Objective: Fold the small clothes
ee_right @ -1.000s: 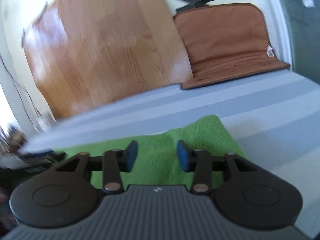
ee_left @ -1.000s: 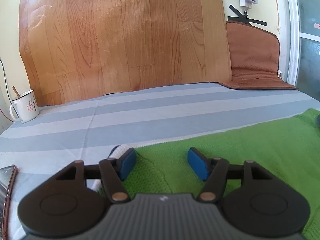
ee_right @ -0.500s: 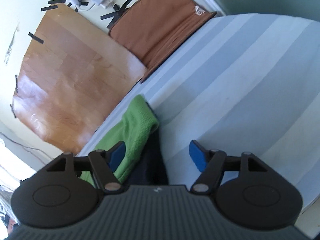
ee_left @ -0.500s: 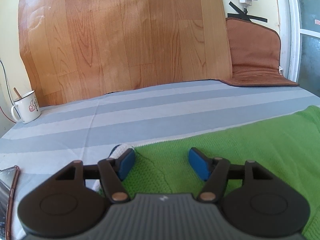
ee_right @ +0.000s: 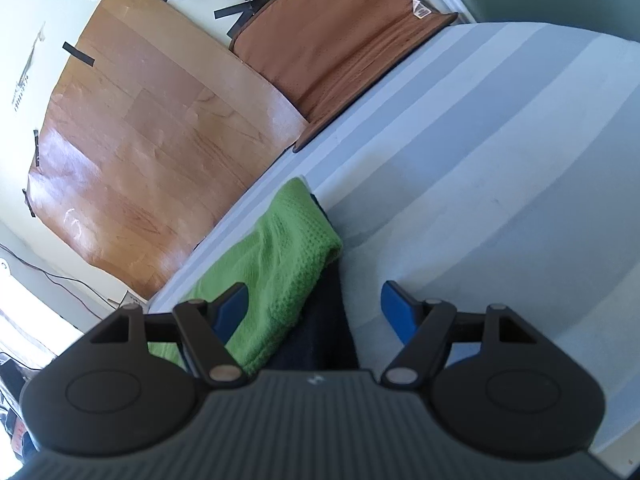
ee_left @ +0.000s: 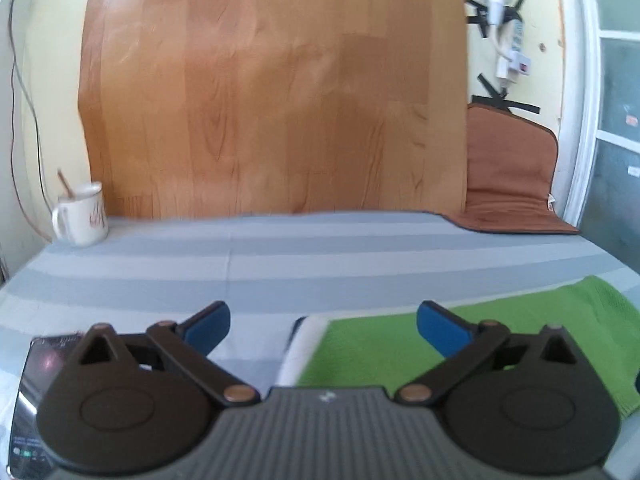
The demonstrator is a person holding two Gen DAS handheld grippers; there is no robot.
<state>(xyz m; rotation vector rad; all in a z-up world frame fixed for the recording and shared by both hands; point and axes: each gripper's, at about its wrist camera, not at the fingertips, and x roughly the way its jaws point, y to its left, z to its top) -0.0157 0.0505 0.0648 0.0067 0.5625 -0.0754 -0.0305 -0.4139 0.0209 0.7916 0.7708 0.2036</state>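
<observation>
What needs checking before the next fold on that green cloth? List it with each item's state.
1. Left gripper open, holding nothing: ok.
2. Right gripper open, holding nothing: ok.
3. Green cloth lying flat on the striped sheet: cannot tell, its near part is hidden.
4. Mug apart from the cloth: ok.
5. Phone apart from the cloth: ok.
6. Dark layer under the cloth lined up: cannot tell.

One green garment (ee_left: pixel 472 344); one mug (ee_left: pixel 82 216); one phone (ee_left: pixel 30 396)
</observation>
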